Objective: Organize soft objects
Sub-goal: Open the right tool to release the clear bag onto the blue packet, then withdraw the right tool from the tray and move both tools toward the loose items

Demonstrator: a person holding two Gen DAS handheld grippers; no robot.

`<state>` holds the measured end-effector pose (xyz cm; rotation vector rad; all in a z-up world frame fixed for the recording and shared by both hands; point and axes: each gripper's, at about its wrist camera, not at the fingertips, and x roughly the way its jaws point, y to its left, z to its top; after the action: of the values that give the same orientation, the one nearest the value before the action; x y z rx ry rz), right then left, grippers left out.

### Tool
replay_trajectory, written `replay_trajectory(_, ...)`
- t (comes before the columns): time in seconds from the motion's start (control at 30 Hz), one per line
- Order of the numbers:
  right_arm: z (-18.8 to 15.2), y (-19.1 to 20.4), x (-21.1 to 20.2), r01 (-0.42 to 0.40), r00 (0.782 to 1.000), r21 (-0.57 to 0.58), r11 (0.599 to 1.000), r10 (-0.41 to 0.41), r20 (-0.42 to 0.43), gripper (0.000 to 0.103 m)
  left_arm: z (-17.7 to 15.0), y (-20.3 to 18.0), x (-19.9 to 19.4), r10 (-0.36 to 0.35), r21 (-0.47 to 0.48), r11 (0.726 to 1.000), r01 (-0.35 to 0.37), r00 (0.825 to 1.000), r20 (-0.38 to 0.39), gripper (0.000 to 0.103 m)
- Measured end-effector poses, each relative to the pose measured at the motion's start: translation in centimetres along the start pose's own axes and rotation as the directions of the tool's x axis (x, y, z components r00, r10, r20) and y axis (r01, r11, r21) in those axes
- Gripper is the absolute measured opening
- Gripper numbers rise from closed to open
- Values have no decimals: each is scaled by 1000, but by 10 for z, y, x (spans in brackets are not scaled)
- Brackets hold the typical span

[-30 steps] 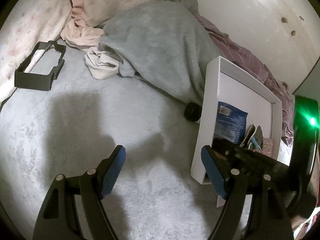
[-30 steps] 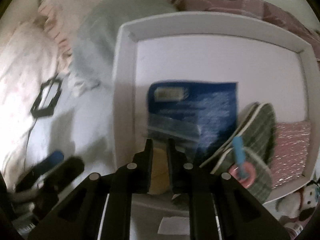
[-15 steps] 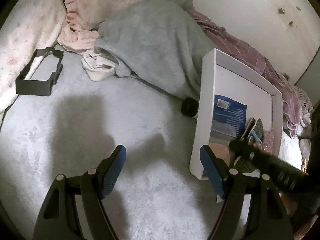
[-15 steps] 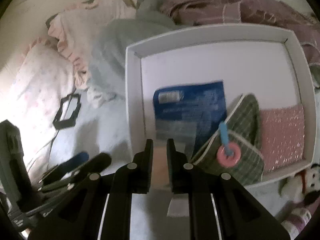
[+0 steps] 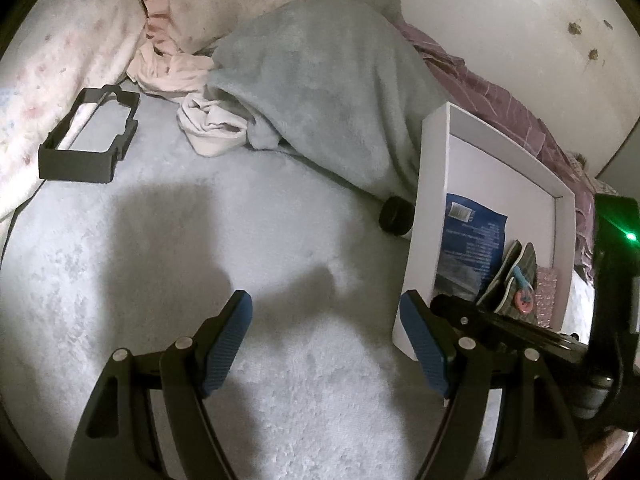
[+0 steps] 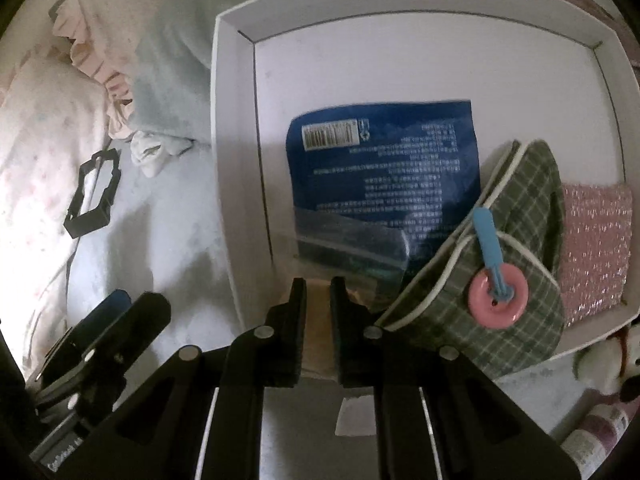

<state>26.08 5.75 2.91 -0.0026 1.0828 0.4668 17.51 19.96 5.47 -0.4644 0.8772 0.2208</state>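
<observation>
Having dropped closer to the white tray (image 6: 234, 128), the right hand-held gripper (image 6: 318, 292) pinches a tan soft pad (image 6: 318, 320) at its near edge; left hand-held gripper (image 5: 324, 320) gapes wide

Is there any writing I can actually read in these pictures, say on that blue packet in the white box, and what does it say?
Nothing here can be quoted.
Blue packet in the white box: a barcode label with digits and many lines of white print, all too small and blurred to read.
White tag below the right gripper's fingers: looks blank.
Pale bottle at the lower right: label blurred, unreadable.
</observation>
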Motion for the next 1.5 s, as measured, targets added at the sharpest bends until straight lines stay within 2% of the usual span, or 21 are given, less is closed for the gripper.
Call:
replay_trajectory(0.1, -3, -2, -13, -27, 997, 4, 1000, 27, 73, 12, 0, 2, -1, -4, -6, 1000, 4, 1000, 2, 76)
replay_trajectory(0.2, -3, -7, -32, -56, 992, -2, 998, 56, 111, 12, 0, 5, -1, -6, -18, 1000, 6, 1000, 3, 76)
replay_trajectory(0.3, -3, -3, -31, -31, 998, -13, 999, 31, 47, 12, 0, 5, -2, -9, -20, 1000, 9, 1000, 5, 76)
replay_trajectory(0.37, -6, 1, -15, -14, 999, -22, 1000, 13, -46, 12, 0, 4, -1, -8, -16, 1000, 8, 1000, 4, 76)
replay_trajectory(0.43, -7, 3, -2, 5, 998, -29, 1000, -7, -68, 12, -1, 3, -1, -6, -10, 1000, 6, 1000, 4, 76)
replay_trajectory(0.5, -5, 5, 6, 37, 998, -39, 999, -39, -58, 12, -1, 3, -2, -3, -10, 1000, 3, 1000, 4, 76)
replay_trajectory(0.6, -3, 7, 12, 45, 998, -40, 998, -47, -50, 12, -1, 3, -2, -2, -15, 1000, 2, 1000, 1, 76)
replay_trajectory(0.67, -4, 6, 11, 18, 1000, -50, 999, -18, -2, 12, -1, 3, -2, 0, -12, 1000, 0, 1000, 3, 76)
replay_trajectory(0.87, -12, -4, -22, -39, 998, -26, 999, 41, 57, 12, 0, 4, -3, -3, -14, 1000, 3, 1000, 9, 76)
replay_trajectory(0.93, -11, 0, -24, -17, 1000, -35, 999, 17, -4, 12, -1, 3, -3, -2, -10, 1000, 3, 1000, 8, 76)
replay_trajectory(1.0, -9, 6, -11, 3, 996, -46, 999, -7, -91, 12, -1, 2, -3, 0, -5, 1000, 0, 1000, 9, 76)
replay_trajectory(1.03, -7, 8, -3, 21, 994, -54, 998, -26, -107, 11, -1, 2, -3, 1, -3, 1000, -1, 1000, 9, 76)
replay_trajectory(1.13, -3, 6, 14, 56, 990, -48, 997, -61, -123, 11, -1, 3, -3, 2, -6, 1000, -2, 1000, 9, 76)
replay_trajectory(1.3, -2, 4, 19, 33, 992, -40, 999, -37, -117, 11, -2, 3, -1, 0, -4, 1000, 0, 1000, -5, 76)
replay_trajectory(1.5, -15, -8, -22, -7, 998, -27, 1000, 5, -66, 12, -6, -14, 1, -1, 76, 997, 4, 999, -50, 76)
